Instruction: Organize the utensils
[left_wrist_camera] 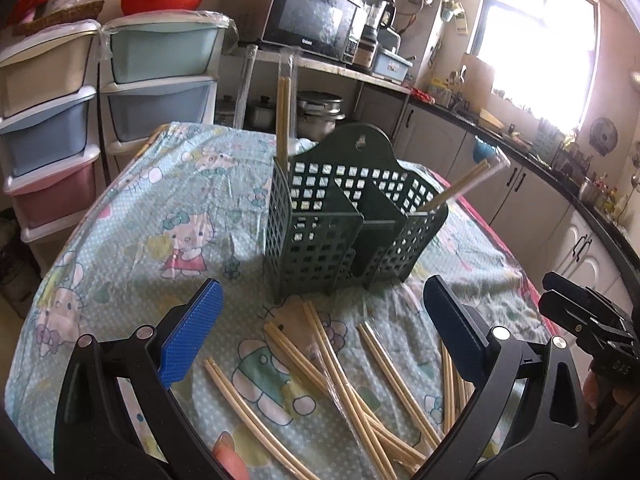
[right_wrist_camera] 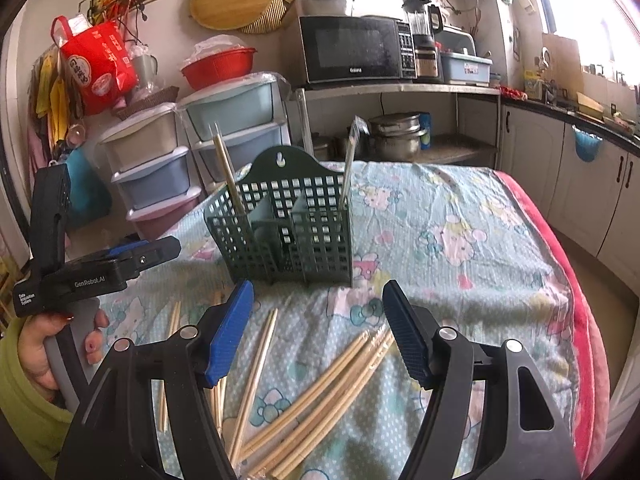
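Observation:
A dark green perforated utensil caddy (left_wrist_camera: 348,224) (right_wrist_camera: 288,232) stands on the cartoon-print tablecloth (left_wrist_camera: 160,208) (right_wrist_camera: 460,248). One wrapped pair of wooden chopsticks (left_wrist_camera: 283,116) (right_wrist_camera: 228,172) sticks up from its left compartment, another (left_wrist_camera: 460,190) (right_wrist_camera: 349,160) leans out of the right one. Several wrapped chopstick pairs (left_wrist_camera: 352,384) (right_wrist_camera: 332,380) lie loose in front of the caddy. My left gripper (left_wrist_camera: 320,320) hovers open above them, nothing between its blue pads. My right gripper (right_wrist_camera: 318,320) is also open and empty over the loose sticks. Each gripper shows at the other view's edge.
Stacked plastic drawer units (left_wrist_camera: 52,128) (right_wrist_camera: 160,160) stand beyond the table's left side. A microwave (right_wrist_camera: 356,48) sits on a shelf behind, pots (right_wrist_camera: 396,132) beneath it. Kitchen cabinets (right_wrist_camera: 580,184) run along the right. A hand (right_wrist_camera: 44,344) in a green sleeve holds the left gripper.

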